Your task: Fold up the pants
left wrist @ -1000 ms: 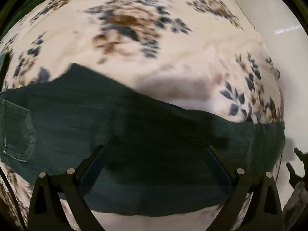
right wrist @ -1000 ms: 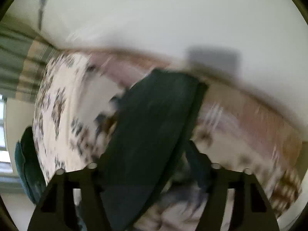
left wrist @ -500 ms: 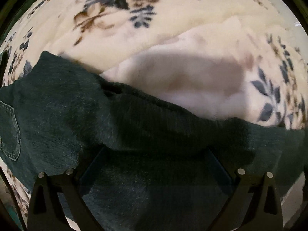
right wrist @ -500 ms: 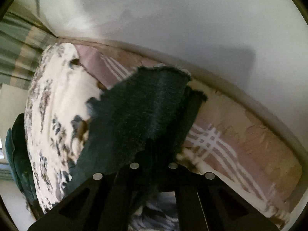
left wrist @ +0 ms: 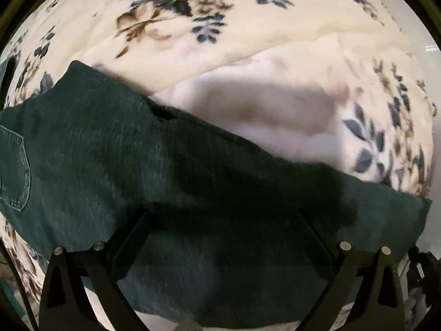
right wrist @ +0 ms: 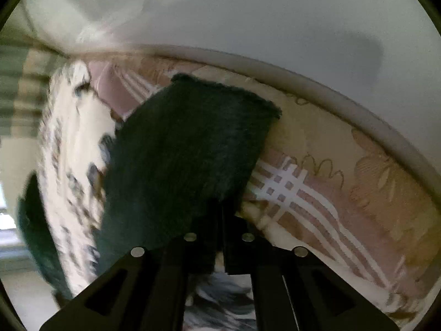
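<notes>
Dark green denim pants (left wrist: 137, 151) lie across a floral blanket, with a back pocket (left wrist: 13, 165) at the left edge. My left gripper (left wrist: 222, 215) points straight down over the leg, open, its fingers wide apart with the cloth spread beneath them. In the right wrist view my right gripper (right wrist: 220, 207) is shut on the leg end of the pants (right wrist: 187, 143). The cloth fans up and to the left from the pinched pads, and its hem (right wrist: 220, 88) shows at the top.
The cream blanket with blue and brown flowers (left wrist: 220, 27) is rumpled into a hump behind the pants. A pink and beige patterned mattress (right wrist: 344, 193) runs along a white wall (right wrist: 248, 13). A striped curtain (right wrist: 16, 82) hangs at the left.
My right gripper's fingers closed from wide apart onto the pants leg end and sank toward the mattress. My left gripper came lower, so the pants fill more of its view.
</notes>
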`<state>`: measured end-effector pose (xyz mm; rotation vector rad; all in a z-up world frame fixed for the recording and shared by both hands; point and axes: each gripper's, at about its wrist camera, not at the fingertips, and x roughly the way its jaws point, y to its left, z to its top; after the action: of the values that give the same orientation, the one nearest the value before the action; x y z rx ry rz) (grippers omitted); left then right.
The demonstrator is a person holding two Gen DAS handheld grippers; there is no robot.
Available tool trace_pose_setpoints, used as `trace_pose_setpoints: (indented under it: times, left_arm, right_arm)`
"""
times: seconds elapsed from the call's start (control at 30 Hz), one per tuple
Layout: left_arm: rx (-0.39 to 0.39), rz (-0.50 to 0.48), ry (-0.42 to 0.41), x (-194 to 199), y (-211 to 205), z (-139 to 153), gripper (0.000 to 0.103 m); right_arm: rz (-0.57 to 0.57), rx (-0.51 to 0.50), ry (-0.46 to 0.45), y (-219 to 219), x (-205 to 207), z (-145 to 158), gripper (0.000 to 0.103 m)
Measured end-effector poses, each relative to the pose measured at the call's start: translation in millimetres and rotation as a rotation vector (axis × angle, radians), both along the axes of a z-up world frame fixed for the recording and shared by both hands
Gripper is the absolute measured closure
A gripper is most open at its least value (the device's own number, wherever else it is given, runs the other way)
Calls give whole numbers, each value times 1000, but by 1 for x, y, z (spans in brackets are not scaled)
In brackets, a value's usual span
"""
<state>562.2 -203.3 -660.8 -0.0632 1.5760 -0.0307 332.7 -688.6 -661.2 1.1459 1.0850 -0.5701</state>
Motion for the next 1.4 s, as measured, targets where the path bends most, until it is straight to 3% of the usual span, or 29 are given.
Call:
trace_pose_setpoints:
  times: [0.03,0.1,0.13,0.17,0.23,0.27,0.33,0.43,0.47,0.5,0.53,0.57,0.67,0.8,0.83,0.93,1.0,1.03,1.1,1.13,1.2,1.23,1.4]
  left_arm:
    - [-8,-2,-13,-3,0,4,0]
    - [-33,-10,-36,-8,-2,10,0]
    - [-38,-13,-42,-17,2,13,0]
    - [-44,-19,-50,-20,-1,15,0]
    - [-63,-44,-57,-23,-17,19,0]
    - [-64,-55,-57,-26,-28,22,0]
    - [-76,-72,-54,-28,-42,22,0]
    - [-92,-90,-52,-29,-57,21,0]
    - [-93,-98,-54,-29,-61,21,0]
    - [-92,-105,-57,-28,-67,22,0]
    - [-88,-116,-61,-29,-75,22,0]
    - [-85,-123,-63,-27,-78,22,0]
    - [-75,-139,-63,-13,-96,19,0]
    - [-56,-138,-56,-8,-95,8,0]
    - [-58,-135,-52,-8,-94,8,0]
    - [-68,-127,-43,-10,-88,6,0]
    - [-72,-121,-40,-10,-86,5,0]
    - [-73,-116,-38,-10,-87,3,0]
    - [-79,-106,-40,-12,-81,0,0]
    - [-81,-105,-40,-12,-77,0,0]
    - [-82,-105,-40,-12,-73,0,0]
    - [-88,-102,-40,-14,-73,-3,0]
    - [-118,-92,-67,-20,-56,16,0]
  right_arm:
    - [-23,27,-24,-4,-5,0,93]
    - [-60,37,-31,-11,-13,-2,72]
    - [-76,28,-21,-14,-16,-3,51]
    - [-91,17,-12,-18,-18,-7,39]
    - [-117,23,-27,-25,-17,-16,36]
    - [-128,48,-51,-28,-16,-23,28]
    - [-162,42,-115,-33,-13,-26,21]
    - [-129,-16,-171,-34,-3,-22,23]
    - [-102,-32,-162,-33,3,-21,31]
    - [-79,-48,-159,-32,6,-20,42]
    - [-47,-77,-157,-30,8,-17,77]
    - [-30,-84,-160,-30,10,-15,87]
    - [-11,-113,-211,-29,6,-3,92]
    - [48,-243,-122,-20,8,13,92]
    - [49,-226,-121,-21,6,9,92]
    - [-31,-37,-246,-37,-2,-9,84]
    - [-67,79,-289,-43,0,-27,68]
    - [-61,98,-295,-41,5,-32,61]
    - [-54,89,-294,-40,14,-38,61]
    - [-55,72,-299,-39,19,-38,62]
    - [-48,24,-268,-36,24,-34,86]
    - [-37,-4,-253,-34,26,-30,92]
    - [20,-200,-211,-14,28,22,93]
